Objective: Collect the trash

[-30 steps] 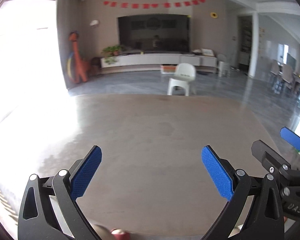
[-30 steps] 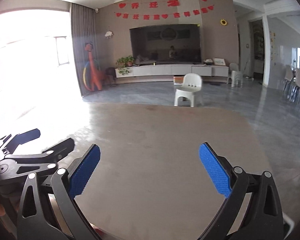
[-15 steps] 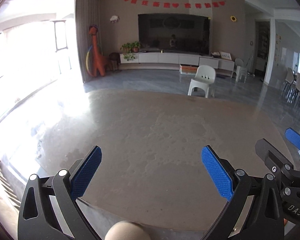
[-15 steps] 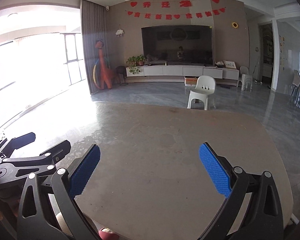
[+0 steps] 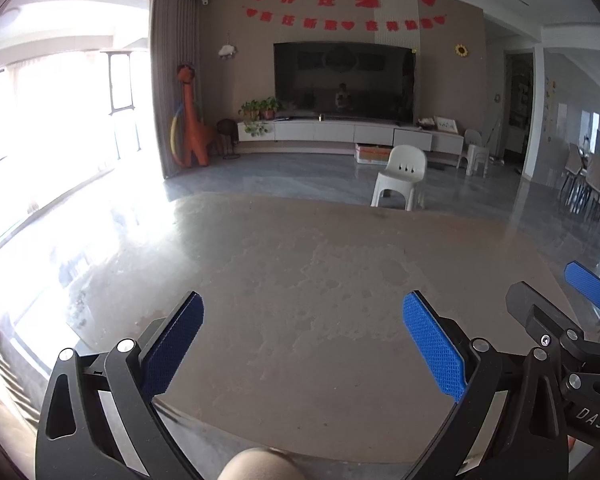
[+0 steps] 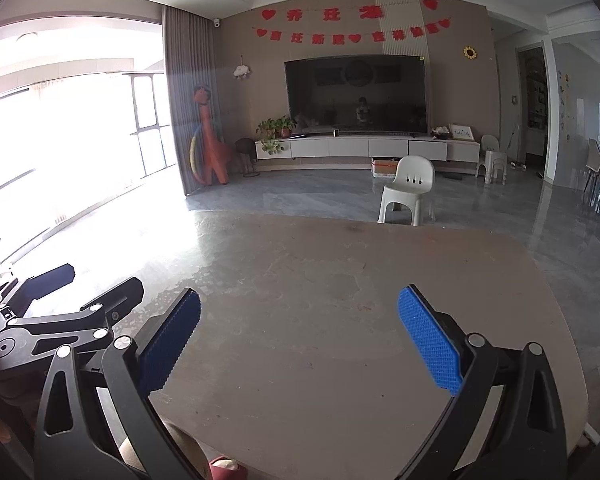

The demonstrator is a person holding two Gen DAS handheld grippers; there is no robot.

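The worktop [image 5: 300, 280] is big, flat and brownish, with rounded corners. Its top is shiny near the window and has faint blotchy marks. Behind it is grey floor [image 6: 320, 196]

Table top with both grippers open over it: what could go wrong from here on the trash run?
1. No trash shows on the table in either view, so a grasp now would likely close on nothing.
2. The left gripper and right gripper hang side by side, close together; swinging either sideways could knock them.
3. Window glare washes out the table's left part, which could hide small scraps.
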